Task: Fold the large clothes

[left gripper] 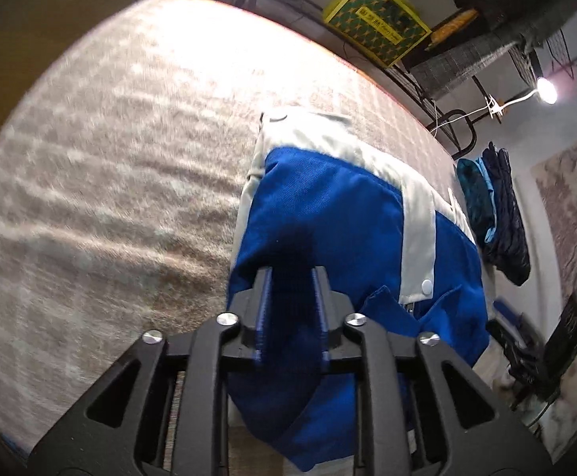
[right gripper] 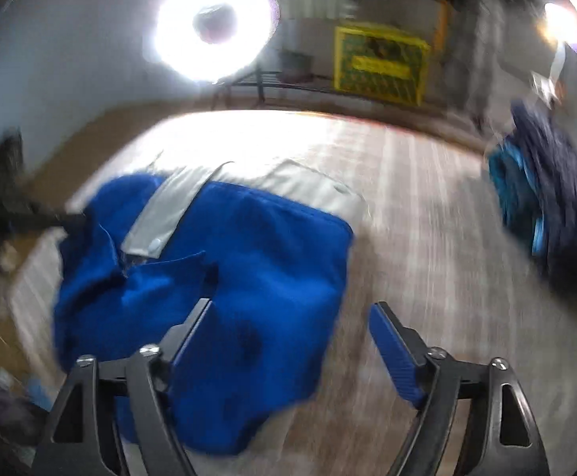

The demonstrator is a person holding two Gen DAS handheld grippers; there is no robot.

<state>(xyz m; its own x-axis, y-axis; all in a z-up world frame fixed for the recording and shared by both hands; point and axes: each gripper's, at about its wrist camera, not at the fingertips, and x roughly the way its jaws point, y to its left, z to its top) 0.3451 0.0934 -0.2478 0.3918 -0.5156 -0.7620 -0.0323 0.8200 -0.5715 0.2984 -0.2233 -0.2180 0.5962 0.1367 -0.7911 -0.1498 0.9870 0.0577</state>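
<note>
A blue jacket with white panels (left gripper: 340, 214) lies partly folded on a beige checked cloth surface (left gripper: 110, 158). My left gripper (left gripper: 291, 273) is shut on a fold of the blue jacket fabric near its lower edge. In the right wrist view the same jacket (right gripper: 249, 246) lies ahead and to the left. My right gripper (right gripper: 290, 309) is open, its left finger over the blue fabric and its right finger over the bare cloth, holding nothing. That view is blurred by motion.
A pile of dark navy and teal clothes (left gripper: 495, 214) lies at the surface's far right edge, also in the right wrist view (right gripper: 546, 206). A yellow crate (left gripper: 376, 20) stands on a shelf beyond. A ring light (right gripper: 209, 27) glares behind the surface.
</note>
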